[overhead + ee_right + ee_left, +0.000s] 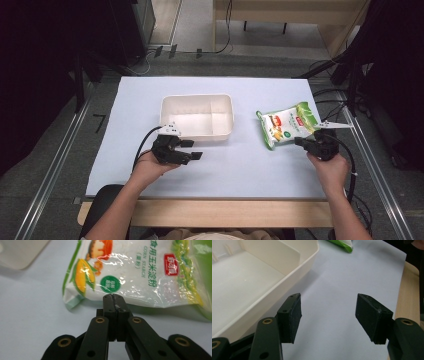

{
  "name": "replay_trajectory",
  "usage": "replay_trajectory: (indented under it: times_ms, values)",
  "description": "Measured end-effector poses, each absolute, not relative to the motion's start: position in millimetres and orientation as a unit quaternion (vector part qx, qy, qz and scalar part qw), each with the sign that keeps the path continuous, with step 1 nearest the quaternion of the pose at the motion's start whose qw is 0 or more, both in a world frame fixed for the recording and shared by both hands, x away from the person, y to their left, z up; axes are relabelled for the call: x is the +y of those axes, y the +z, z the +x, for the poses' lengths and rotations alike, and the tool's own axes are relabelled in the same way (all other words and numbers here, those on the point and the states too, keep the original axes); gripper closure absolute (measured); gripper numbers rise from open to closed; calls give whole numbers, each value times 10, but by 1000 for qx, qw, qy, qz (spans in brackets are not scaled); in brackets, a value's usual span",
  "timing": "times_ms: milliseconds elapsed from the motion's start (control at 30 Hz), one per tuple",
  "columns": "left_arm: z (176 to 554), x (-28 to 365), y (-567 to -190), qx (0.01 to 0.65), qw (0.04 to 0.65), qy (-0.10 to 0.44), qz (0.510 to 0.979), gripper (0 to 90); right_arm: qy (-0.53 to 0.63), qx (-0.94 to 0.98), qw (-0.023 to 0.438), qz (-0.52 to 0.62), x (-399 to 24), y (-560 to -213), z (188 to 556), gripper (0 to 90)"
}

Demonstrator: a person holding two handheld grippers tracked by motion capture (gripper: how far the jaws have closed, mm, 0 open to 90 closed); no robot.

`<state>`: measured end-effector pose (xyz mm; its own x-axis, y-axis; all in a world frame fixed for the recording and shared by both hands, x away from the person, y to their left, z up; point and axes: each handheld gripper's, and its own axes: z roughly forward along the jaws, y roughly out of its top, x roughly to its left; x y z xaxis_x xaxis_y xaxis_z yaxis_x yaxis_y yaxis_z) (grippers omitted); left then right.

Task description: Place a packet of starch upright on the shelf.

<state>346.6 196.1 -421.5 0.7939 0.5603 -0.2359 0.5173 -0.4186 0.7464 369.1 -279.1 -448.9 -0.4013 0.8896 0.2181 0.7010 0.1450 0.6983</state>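
Bag lying flat, long axis toward tray; right gripper pressed together at its near edge, maybe pinching film; left gripper apart over bare sheet

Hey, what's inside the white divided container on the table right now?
The white container looks empty: a bare floor shows in both compartments on either side of the divider. The corn starch bag lies outside it on the table. In the high view the near wall hides a thin strip of floor.
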Motion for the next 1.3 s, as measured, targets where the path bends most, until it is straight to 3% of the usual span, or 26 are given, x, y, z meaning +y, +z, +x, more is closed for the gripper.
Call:
replay_trajectory:
  times_ms: [800, 933, 1300]
  values:
    - [3416, 2023, -4206, 327, 435, 37, 838, 385, 323, 750, 113, 566, -2807, -4737, 3996, 900]
    - [3410, 2018, -4200, 327, 435, 38, 838, 385, 316, 752, 137, 562, -2776, -4740, 4026, 900]
    - [3409, 2033, -4209, 329, 435, 40, 837, 385, 329, 749, 125, 562, -2783, -4750, 4345, 900]
